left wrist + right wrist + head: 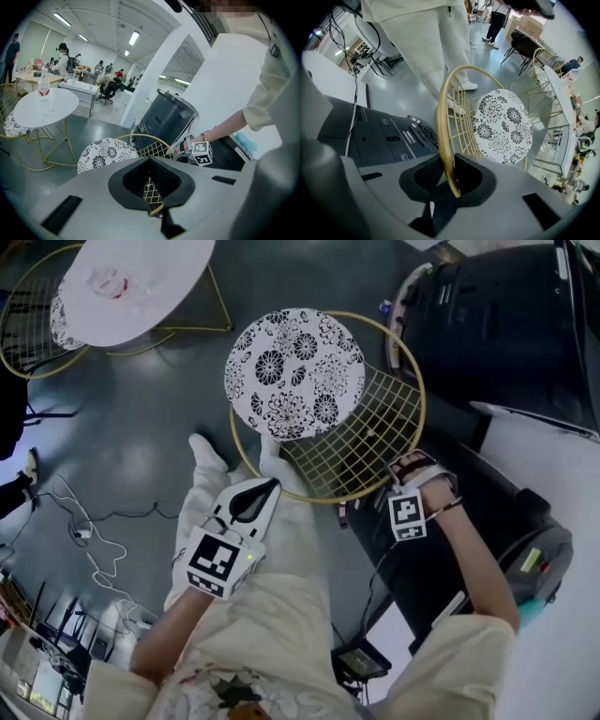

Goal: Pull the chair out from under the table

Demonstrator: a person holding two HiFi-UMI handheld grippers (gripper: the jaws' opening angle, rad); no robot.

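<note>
Your left tool (262, 491) and right tool (451, 180) clamp the gold rim (328, 500) of the chair (295, 371) at 7 and 4 o'clock, bench (169, 268) well apart at 10; an uneven tug could twist it free.

This looks like an open-plan office hall. Long strip lights (61, 19) run along a high white ceiling, and people (62, 58) gather round desks at the back beside a dark office chair (108, 91). Cables (94, 540) trail over the smooth grey floor (131, 446). There is also a round white table (28, 115) and a big dark machine (506, 324).
</note>
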